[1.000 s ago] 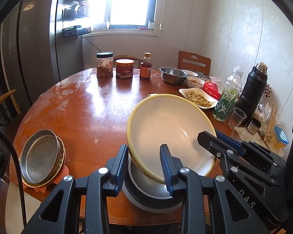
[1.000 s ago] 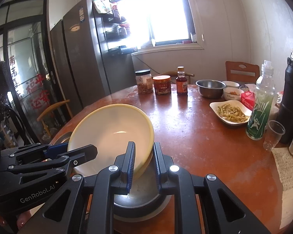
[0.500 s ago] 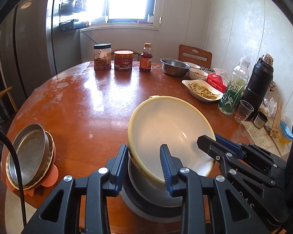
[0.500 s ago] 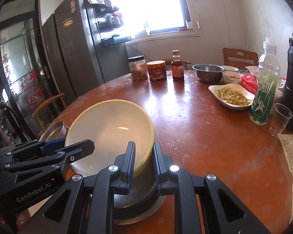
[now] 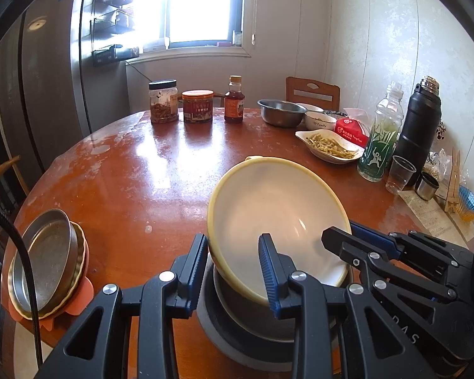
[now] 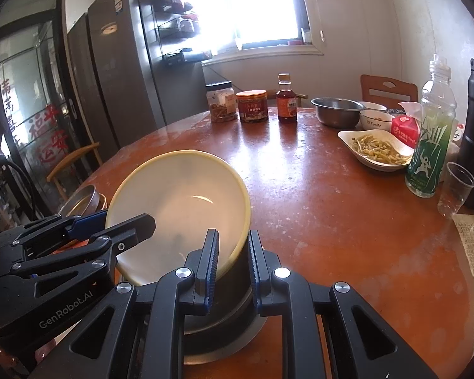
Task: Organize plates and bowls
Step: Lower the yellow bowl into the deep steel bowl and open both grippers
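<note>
A cream bowl with a yellow rim [image 5: 275,221] [image 6: 180,208] hangs tilted over a stack near the table's front edge. The stack is a steel bowl [image 5: 237,312] nested in a dark grey bowl [image 5: 224,344] [image 6: 224,309]. My left gripper [image 5: 233,249] is shut on the cream bowl's left rim, one finger outside the wall and one inside. My right gripper [image 6: 233,243] is shut on the opposite rim. Each gripper also shows in the other's view: left gripper [image 6: 132,224], right gripper [image 5: 335,237]. At the table's left edge a steel pan [image 5: 44,252] [image 6: 82,200] lies on a yellow plate.
At the back of the round wooden table [image 5: 136,170] stand two jars [image 5: 197,105] and a sauce bottle [image 5: 233,99]. To the right are a steel bowl [image 5: 279,112], a dish of food [image 5: 330,145], a green bottle [image 5: 379,139], a black flask [image 5: 418,132] and a plastic cup [image 5: 399,173].
Both grippers have come down together with the cream bowl, bringing it closer to the stacked bowls. Both grips look the same.
</note>
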The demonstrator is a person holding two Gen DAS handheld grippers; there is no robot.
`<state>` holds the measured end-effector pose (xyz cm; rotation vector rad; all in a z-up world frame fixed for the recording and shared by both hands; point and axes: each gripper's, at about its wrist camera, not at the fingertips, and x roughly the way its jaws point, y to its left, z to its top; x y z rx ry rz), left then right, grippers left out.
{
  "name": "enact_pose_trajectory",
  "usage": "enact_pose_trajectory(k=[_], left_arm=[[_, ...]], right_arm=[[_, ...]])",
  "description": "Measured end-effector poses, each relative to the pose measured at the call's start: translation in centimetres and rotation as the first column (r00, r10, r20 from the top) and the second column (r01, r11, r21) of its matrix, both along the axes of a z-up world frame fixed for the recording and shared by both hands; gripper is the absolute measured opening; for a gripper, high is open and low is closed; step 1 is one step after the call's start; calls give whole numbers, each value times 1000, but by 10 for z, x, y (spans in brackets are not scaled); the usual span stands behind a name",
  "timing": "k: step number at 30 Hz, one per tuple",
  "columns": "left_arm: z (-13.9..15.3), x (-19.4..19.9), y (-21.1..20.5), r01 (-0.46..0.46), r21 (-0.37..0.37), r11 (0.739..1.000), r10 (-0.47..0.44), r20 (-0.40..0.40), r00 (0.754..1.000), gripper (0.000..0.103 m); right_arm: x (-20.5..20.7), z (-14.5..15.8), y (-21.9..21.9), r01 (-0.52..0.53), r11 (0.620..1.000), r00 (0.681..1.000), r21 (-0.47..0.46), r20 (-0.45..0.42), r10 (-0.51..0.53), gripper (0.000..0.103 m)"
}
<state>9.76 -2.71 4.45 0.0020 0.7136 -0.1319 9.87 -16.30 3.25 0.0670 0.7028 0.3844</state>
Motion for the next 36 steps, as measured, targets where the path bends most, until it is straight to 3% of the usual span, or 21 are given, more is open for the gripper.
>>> enact_pose_trajectory(k=[14, 36], left_arm=[[-7, -8, -6, 31, 32, 999, -31, -2, 1000, 33], [4, -19, -1, 53, -5, 999, -53, -6, 999, 35]], right_arm=[[-3, -11, -8, -2, 1000, 1000, 16, -20, 3, 20], [-9, -8, -10, -3, 999, 1000, 36, -23, 4, 27]])
